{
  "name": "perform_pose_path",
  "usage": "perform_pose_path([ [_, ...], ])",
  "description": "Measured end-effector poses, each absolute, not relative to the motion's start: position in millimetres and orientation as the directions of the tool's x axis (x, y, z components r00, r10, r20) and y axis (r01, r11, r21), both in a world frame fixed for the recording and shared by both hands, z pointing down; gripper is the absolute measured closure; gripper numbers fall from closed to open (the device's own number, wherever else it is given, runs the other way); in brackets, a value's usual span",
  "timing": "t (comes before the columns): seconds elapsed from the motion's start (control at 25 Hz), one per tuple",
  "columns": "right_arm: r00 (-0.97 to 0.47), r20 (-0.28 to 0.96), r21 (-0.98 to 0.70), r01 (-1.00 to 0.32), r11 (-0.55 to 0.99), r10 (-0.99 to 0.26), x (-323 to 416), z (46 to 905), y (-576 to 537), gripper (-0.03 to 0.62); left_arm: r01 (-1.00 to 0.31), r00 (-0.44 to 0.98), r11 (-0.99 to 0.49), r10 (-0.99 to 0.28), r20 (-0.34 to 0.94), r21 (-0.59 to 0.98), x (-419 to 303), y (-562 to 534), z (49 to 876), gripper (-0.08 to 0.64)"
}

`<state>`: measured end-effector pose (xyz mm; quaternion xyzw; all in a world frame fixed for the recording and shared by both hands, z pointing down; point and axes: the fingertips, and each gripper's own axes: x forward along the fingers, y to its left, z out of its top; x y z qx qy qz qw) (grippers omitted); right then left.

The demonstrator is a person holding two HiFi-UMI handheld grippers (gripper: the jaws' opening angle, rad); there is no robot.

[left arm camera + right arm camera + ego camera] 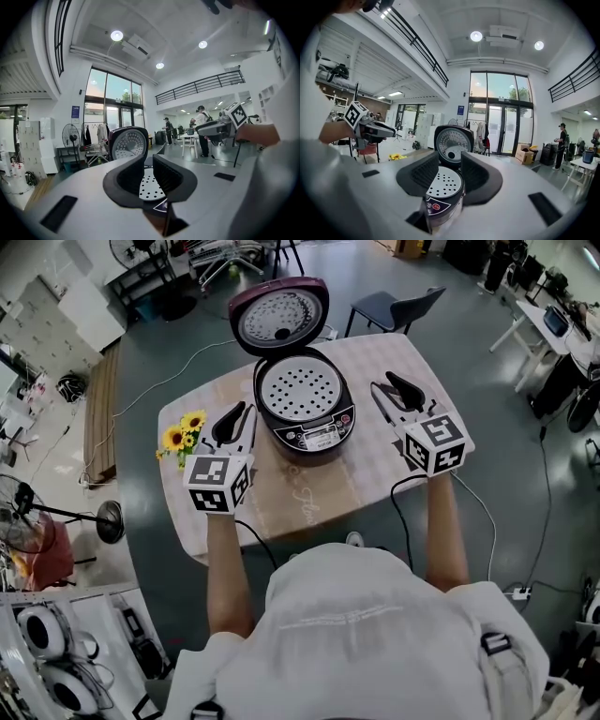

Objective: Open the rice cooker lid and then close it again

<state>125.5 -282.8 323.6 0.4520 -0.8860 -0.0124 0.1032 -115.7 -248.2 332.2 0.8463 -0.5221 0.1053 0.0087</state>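
Note:
The dark rice cooker (305, 413) stands mid-table with its lid (279, 317) swung up and back, so the perforated inner plate shows. My left gripper (236, 421) hovers just left of the cooker, jaws narrowly apart, nothing between them. My right gripper (392, 393) hovers to the cooker's right, also open and empty. The left gripper view looks between the jaws (149, 164) at the raised lid (127, 143). In the right gripper view the jaws (450, 171) frame the cooker body (443, 194) and lid (453, 143). Neither gripper touches the cooker.
Yellow sunflowers (181, 437) lie at the left edge of the checked tablecloth (300, 498). A dark chair (394, 307) stands behind the table. Cables trail on the floor, and a fan (103, 519) lies at the left. People stand far off in the hall.

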Motion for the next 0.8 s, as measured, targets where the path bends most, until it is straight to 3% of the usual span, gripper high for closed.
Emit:
perform_pose_path([
  [0.8, -0.54, 0.258, 0.249, -0.764, 0.595, -0.801, 73.4, 321.2, -269.6, 0.431, -0.853, 0.474, -0.51, -0.847, 0.24, -0.113, -158.4, -228.3, 353.6, 0.488],
])
